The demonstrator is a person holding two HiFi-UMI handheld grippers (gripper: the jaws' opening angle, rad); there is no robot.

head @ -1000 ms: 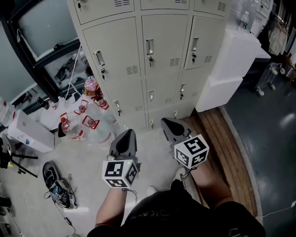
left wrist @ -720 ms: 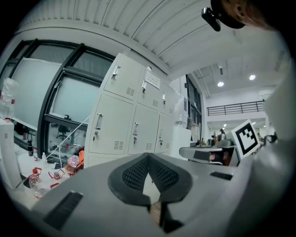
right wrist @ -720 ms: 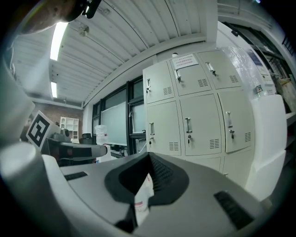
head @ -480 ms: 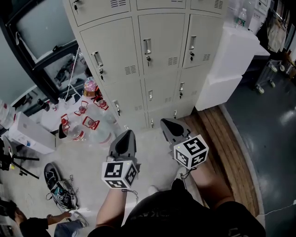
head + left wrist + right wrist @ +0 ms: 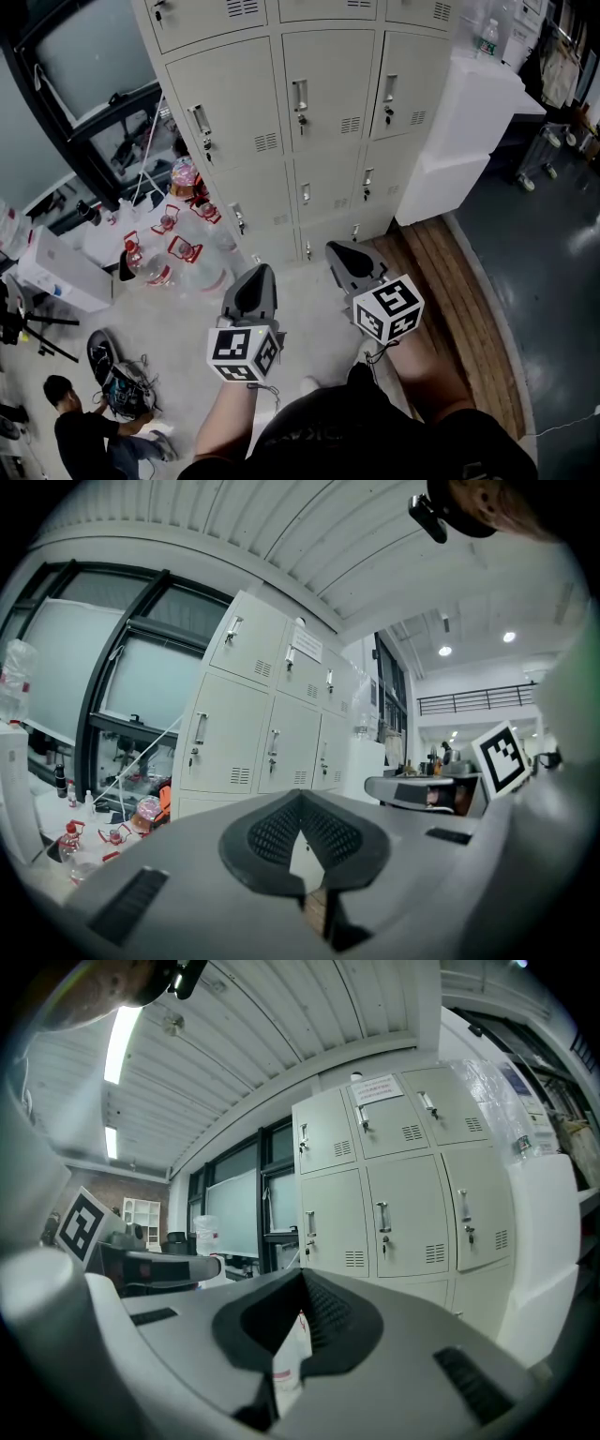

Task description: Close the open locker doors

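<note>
Beige lockers faced, all visible doors shut.
L gripper & R gripper are held side by side w/ jaws pressed together, nothing pinched; lockers stand ahead, well apart from both.

The cream metal locker doors, each with a handle and vent slots, all sit shut.

Floor with bottles, perhaps cables
</note>
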